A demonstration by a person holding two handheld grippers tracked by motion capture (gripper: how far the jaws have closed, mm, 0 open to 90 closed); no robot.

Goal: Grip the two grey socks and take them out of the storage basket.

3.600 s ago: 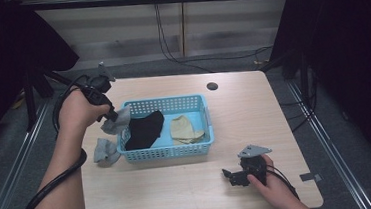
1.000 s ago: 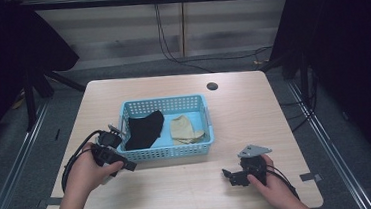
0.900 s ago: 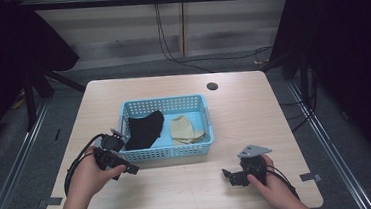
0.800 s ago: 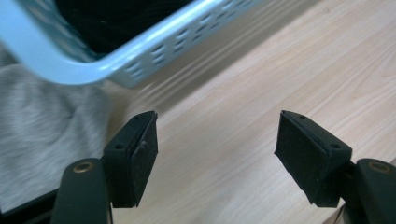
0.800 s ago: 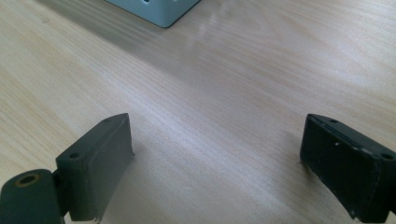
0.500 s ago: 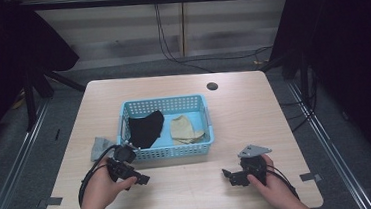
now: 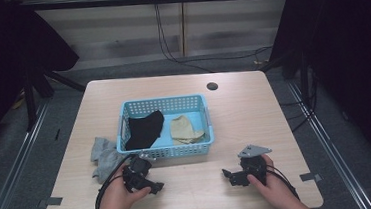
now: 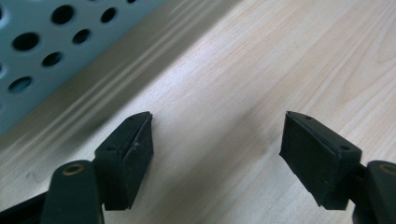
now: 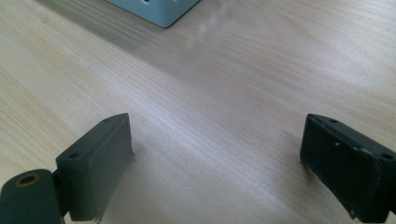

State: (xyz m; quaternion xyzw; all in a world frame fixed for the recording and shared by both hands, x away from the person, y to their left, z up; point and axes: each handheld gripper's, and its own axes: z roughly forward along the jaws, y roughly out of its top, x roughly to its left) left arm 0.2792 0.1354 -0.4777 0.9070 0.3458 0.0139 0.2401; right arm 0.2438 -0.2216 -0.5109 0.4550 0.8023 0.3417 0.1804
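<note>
Grey cloth (image 7: 103, 157) now lies beside the basket (image 7: 167, 151) — left gripper (image 7: 152, 186) (jaws just widened, empty) has withdrawn.

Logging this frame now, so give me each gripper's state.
Left gripper: open, nothing between the jaws, which have just been opening.
Right gripper: open, empty, over bare table.

The basket (image 7: 166, 151) sits mid-table (image 7: 254, 114) — two cloths inside, a third cloth (image 7: 103, 156) just left of it.

A blue basket (image 7: 166, 151) blocks the desk's (image 7: 234, 115) middle, with grey cloth (image 7: 103, 156) just beside its left wall. Bare wood runs along the near edge and the right edge.
</note>
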